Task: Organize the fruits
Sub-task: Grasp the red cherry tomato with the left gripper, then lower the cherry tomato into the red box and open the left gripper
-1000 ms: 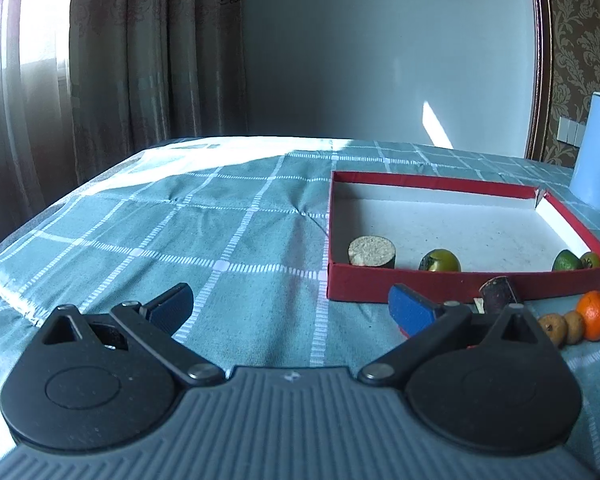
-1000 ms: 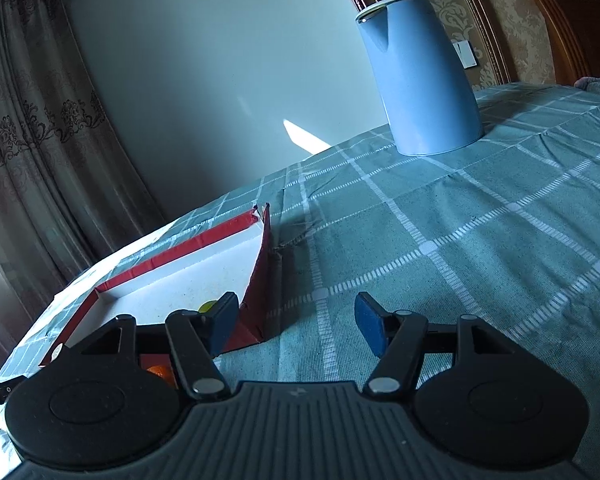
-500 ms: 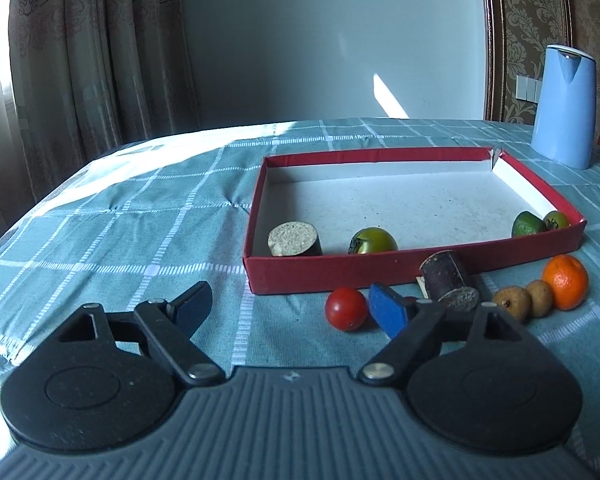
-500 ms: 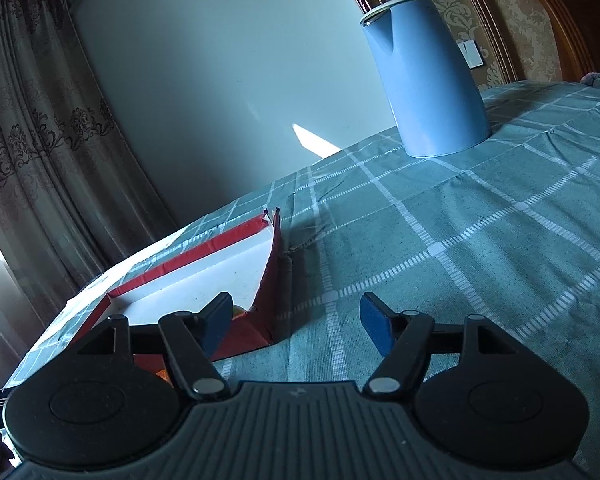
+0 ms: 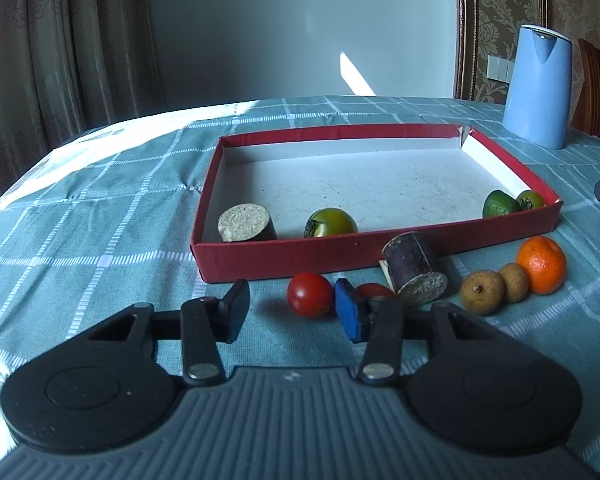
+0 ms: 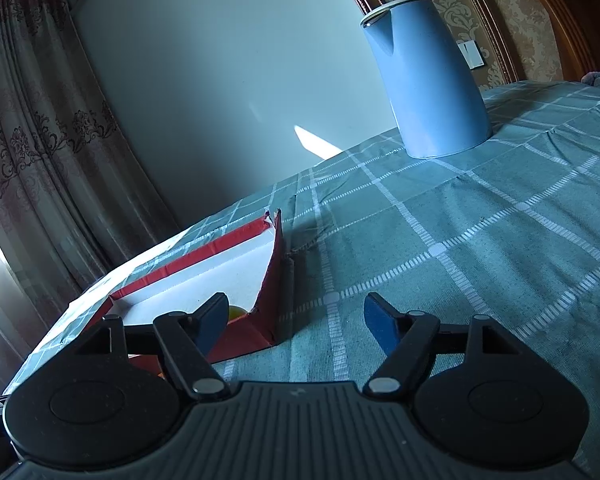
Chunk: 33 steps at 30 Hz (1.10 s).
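— Teal checked table [image 5: 100,208], red box [image 5: 380,256] centre. What changed?
— Left claw [image 5: 292,310] has been closing, still released, now nearer the red tomato [image 5: 310,294] just before the box; right claw [image 6: 296,320] widened, released.

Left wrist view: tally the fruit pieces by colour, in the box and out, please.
Green: 3, in the red box
Red: 2
Orange: 1
Brown: 2
Dark cut stalk pieces: 2
Total: 10

A home dining room: patterned curtains [image 5: 60,40], damask wallpaper [image 5: 500,8], checked tablecloth [image 5: 100,208], blue kettle [image 5: 536,88].
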Each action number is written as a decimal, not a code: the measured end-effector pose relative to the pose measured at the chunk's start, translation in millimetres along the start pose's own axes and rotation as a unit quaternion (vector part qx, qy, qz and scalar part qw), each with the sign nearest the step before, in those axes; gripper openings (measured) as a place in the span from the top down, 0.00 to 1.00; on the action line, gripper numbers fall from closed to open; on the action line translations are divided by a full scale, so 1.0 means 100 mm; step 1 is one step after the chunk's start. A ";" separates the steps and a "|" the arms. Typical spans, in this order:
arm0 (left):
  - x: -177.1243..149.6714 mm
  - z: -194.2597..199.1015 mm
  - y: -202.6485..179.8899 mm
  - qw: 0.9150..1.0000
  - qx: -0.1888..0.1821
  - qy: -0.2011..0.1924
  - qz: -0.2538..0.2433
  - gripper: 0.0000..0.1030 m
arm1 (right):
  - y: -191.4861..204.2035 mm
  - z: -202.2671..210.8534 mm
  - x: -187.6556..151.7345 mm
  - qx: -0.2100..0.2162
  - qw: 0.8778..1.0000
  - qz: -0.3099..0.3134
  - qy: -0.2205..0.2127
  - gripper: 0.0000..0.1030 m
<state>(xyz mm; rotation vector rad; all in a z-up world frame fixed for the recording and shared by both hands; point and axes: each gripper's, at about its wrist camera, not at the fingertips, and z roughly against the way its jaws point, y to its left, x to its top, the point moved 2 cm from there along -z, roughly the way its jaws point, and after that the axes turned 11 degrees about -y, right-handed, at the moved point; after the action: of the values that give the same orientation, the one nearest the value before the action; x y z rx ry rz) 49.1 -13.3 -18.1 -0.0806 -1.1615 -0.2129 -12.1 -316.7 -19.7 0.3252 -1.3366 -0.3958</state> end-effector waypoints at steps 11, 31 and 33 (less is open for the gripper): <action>0.00 0.06 -0.07 1.000 -0.008 -0.005 0.010 0.78 | -0.01 0.00 0.00 0.000 1.000 -0.001 -0.001 0.27; 0.54 -0.26 0.01 0.998 0.021 -0.056 0.030 0.78 | -0.01 -0.04 -0.01 0.003 1.000 -0.002 0.010 0.27; 0.52 -0.32 0.02 0.998 0.021 -0.054 0.035 0.78 | -0.01 -0.04 -0.01 0.004 1.000 -0.003 0.012 0.27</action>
<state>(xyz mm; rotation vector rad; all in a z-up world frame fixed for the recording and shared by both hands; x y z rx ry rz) 98.2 -23.1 17.0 -0.0965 -1.2681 -0.1237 -7.9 -316.9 -21.6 0.3394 -1.3144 -0.3909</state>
